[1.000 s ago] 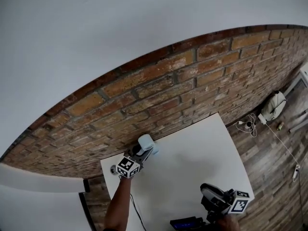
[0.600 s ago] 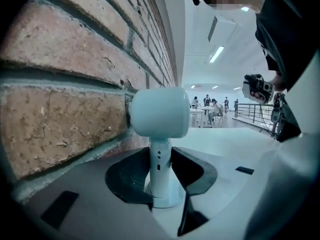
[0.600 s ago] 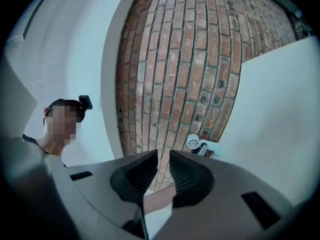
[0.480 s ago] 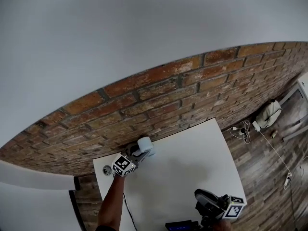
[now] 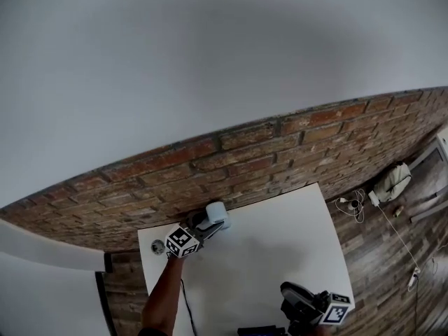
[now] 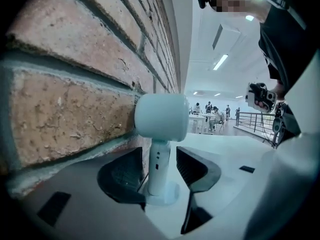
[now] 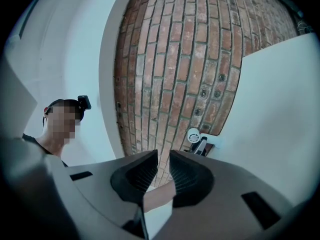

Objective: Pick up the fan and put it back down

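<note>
We stretch our bare left forearm (image 5: 164, 296) across the white rectangular table (image 5: 280, 236) to its far corner, and the left hand-held gripper (image 5: 204, 225) tilts slightly down toward the red brick wall (image 5: 266, 156). Its jaws are opening on either side of the stem of the small pale blue fan (image 6: 161, 118), with a gap at each pad. The fan has a rounded head and stands upright on its round base on the table, just beside the wall. The right hand-held gripper (image 7: 163, 170) sits at the near edge, its jaws a narrow slit apart and empty. The wood-plank floor (image 5: 381, 257) to the right carries white cables.
</note>
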### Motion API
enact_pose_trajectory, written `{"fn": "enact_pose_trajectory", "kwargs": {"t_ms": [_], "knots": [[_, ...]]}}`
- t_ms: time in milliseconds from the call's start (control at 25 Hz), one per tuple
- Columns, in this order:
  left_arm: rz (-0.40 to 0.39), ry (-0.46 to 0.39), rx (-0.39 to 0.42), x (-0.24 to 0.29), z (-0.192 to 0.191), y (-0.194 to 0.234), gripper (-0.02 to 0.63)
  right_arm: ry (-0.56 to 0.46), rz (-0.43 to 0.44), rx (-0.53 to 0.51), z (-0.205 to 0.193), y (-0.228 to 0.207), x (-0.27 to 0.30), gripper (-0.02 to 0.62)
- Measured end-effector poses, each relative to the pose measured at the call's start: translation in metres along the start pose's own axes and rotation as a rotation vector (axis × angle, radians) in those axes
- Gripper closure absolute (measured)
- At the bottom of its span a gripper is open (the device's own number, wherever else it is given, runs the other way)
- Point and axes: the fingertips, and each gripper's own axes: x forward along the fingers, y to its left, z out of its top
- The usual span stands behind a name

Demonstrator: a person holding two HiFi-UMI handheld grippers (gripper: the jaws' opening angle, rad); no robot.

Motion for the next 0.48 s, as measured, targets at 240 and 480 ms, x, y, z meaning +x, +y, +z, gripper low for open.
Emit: {"fn": "enact_pose_trajectory", "kwargs": {"t_ms": [240,480], "knots": [[0.068,0.014,0.0,-0.013,0.004,0.008,0.396,-0.016,0.025,-0.02,0.0,0.013,0.01,0.538],[0.083,0.062,0.035,-0.014,0.005,0.01,0.397,-0.014,0.038,-0.026,-0.002,0.02,0.012,0.538]]}}
